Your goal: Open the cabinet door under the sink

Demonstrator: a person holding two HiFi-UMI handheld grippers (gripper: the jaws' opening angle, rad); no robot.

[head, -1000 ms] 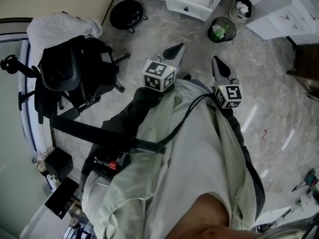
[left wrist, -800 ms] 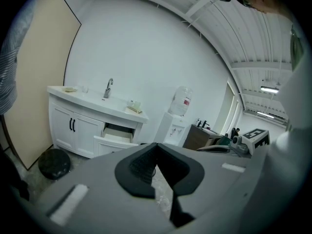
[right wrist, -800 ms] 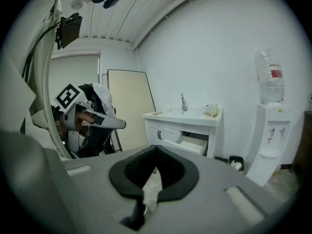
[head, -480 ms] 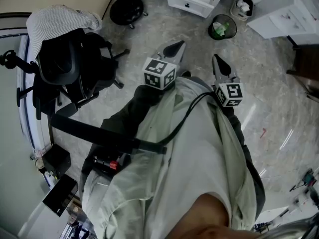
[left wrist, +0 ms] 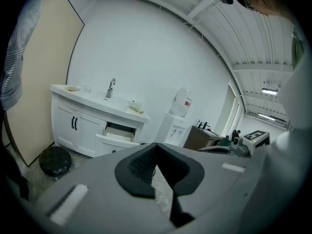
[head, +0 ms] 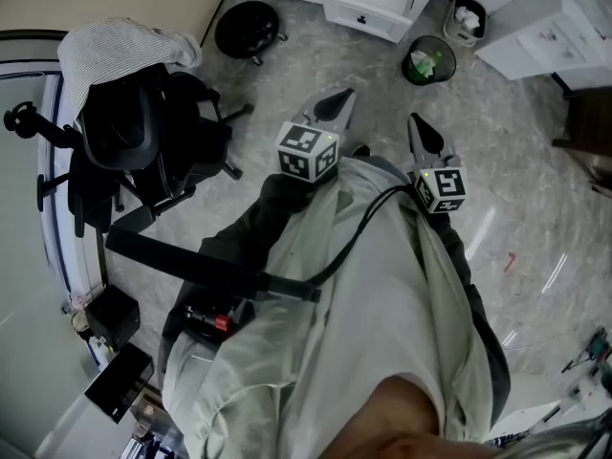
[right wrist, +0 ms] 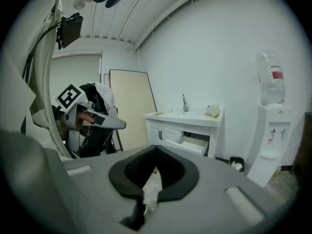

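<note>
Hardly moved since a second ago: kept well back across the marbled floor (head: 521, 156) from the sink cabinet (left wrist: 66, 138), left tongs (head: 335, 99) and right tongs (head: 422, 125) alike pinched shut on nothing, aimed a little downward. Judged as no approach begun, so the whole task left to do. Stood white against the far wall, under the tap (left wrist: 111, 87): two doors (left wrist: 87, 133) shut flush, drawer (left wrist: 117, 133) beside them pulled out, paired black handles (left wrist: 74, 123) at the doors' meeting edge.
</note>
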